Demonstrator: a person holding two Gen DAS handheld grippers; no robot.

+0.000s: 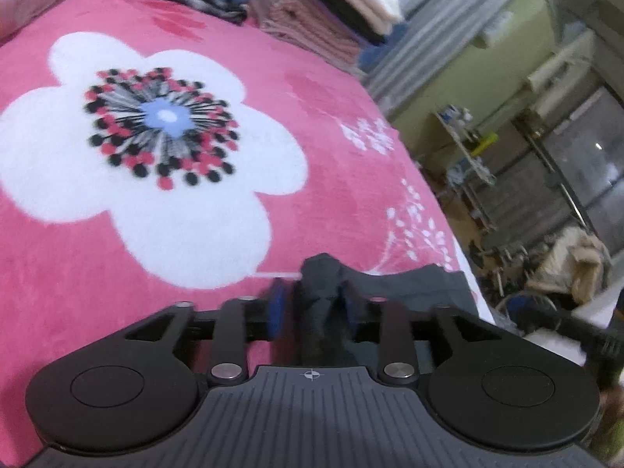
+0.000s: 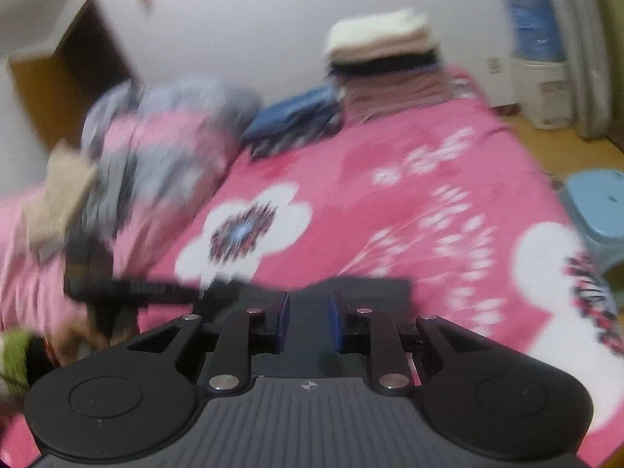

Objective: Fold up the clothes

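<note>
the dark grey garment (image 1: pixel 327 284) at the pink blanket's (image 1: pixel 117 253) near edge is loosely straddled by the parted left gripper (image 1: pixel 312 308) and right gripper (image 2: pixel 308 319), so it's probably best smoothed flat before being regripped

- Heaped laundry (image 2: pixel 156 148) in the right wrist view is smeared by motion blur.
- The dark grey garment (image 1: pixel 331 292) runs beneath the gripper body, its near end hidden.

walls: white (image 2: pixel 273 19) | floor: wood (image 2: pixel 546 136) | stool: blue (image 2: pixel 600 202)
</note>
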